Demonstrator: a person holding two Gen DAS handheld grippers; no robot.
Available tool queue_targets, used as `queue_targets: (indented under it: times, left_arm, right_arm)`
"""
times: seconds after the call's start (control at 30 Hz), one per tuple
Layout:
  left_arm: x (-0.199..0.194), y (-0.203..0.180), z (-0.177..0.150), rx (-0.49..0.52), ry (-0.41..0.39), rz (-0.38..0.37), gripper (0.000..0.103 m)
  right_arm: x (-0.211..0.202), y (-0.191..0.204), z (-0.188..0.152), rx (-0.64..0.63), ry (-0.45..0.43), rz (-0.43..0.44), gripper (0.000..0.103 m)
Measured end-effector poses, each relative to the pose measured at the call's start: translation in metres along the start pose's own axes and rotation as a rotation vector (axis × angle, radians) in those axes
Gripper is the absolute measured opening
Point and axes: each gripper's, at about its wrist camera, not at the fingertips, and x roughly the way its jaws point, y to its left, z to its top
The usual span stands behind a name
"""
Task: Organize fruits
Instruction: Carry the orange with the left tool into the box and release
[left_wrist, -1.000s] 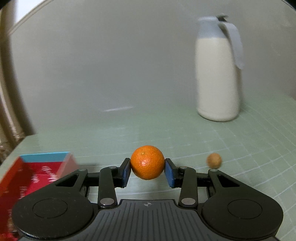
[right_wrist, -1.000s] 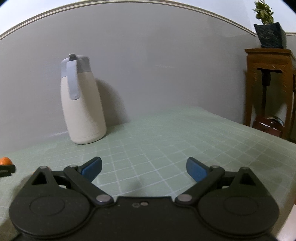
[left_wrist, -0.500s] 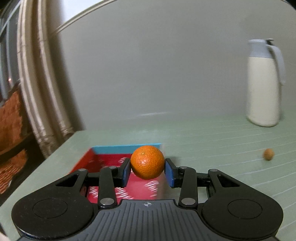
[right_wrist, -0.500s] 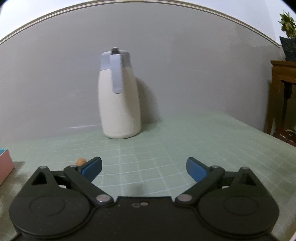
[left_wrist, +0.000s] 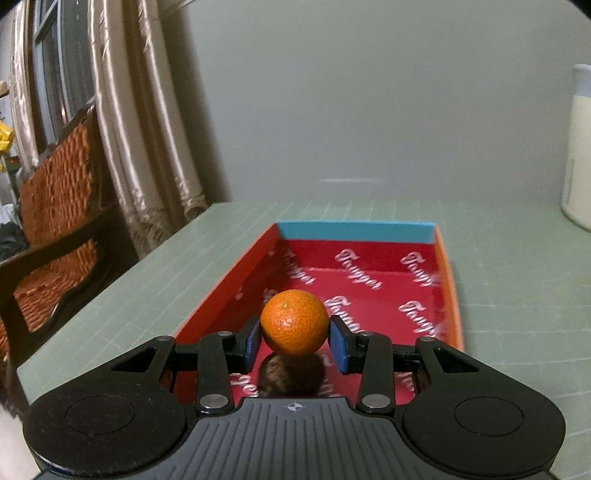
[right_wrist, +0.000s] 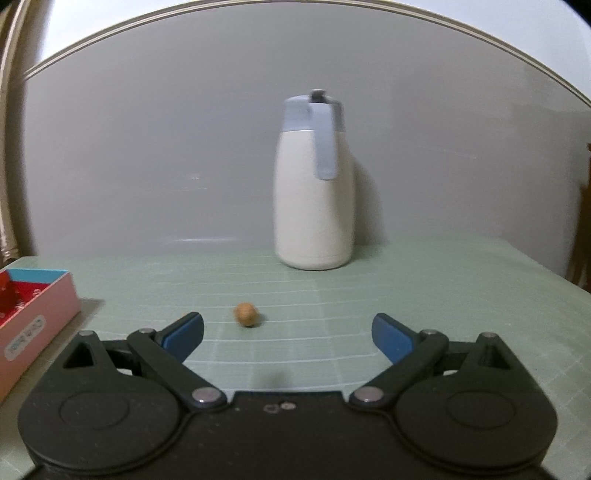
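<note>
Clamped between the blue pads of the left gripper (left_wrist: 294, 334) is a small round orange mandarin (left_wrist: 294, 322), held by its sides above the near end of the shallow red cardboard box with white lettering (left_wrist: 448, 288), whose far wall is light blue. The fruit's dark reflection lies on the glossy floor directly beneath it, so it appears to hang just clear of the bottom. To set it down well, I would lower it until it rests on the floor, near the middle between the two long walls, and only then part the jaws a little, so it does not roll.

The right gripper (right_wrist: 287, 336) stands wide open and empty over the pale green gridded tabletop (right_wrist: 443, 295). A small tan round fruit (right_wrist: 246, 314) lies on the cloth just beyond its fingertips, probably the next to collect.

The box sits near the tabletop's left edge, where a woven chair (left_wrist: 55, 192) and curtains (left_wrist: 147, 129) stand close by. The cream jug with a pale blue lid (right_wrist: 314, 199) stands at the back edge by the wall, well apart from the fruit, leaving open cloth between.
</note>
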Motion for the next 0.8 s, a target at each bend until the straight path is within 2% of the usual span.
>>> queue_targets:
  times: [0.4, 0.43, 0.47, 0.53, 0.8]
  left_arm:
    - [0.006, 0.02, 0.003, -0.042, 0.046, 0.032, 0.041]
    - [0.006, 0.023, 0.003, -0.052, 0.049, 0.031, 0.045]
    - [0.004, 0.026, 0.003, -0.065, 0.048, 0.032, 0.054]
    - [0.0, 0.032, 0.003, -0.076, 0.031, 0.048, 0.065]
    - [-0.026, 0.052, 0.003, -0.09, -0.019, 0.05, 0.073]
  right_arm:
    - [-0.002, 0.043, 0.0, -0.046, 0.005, 0.116, 0.098]
    - [-0.002, 0.045, 0.001, -0.046, 0.004, 0.122, 0.098]
    - [-0.002, 0.047, 0.001, -0.046, 0.005, 0.128, 0.098]
    - [-0.002, 0.051, 0.002, -0.046, 0.006, 0.14, 0.098]
    - [-0.001, 0.069, 0.002, -0.063, 0.015, 0.201, 0.098]
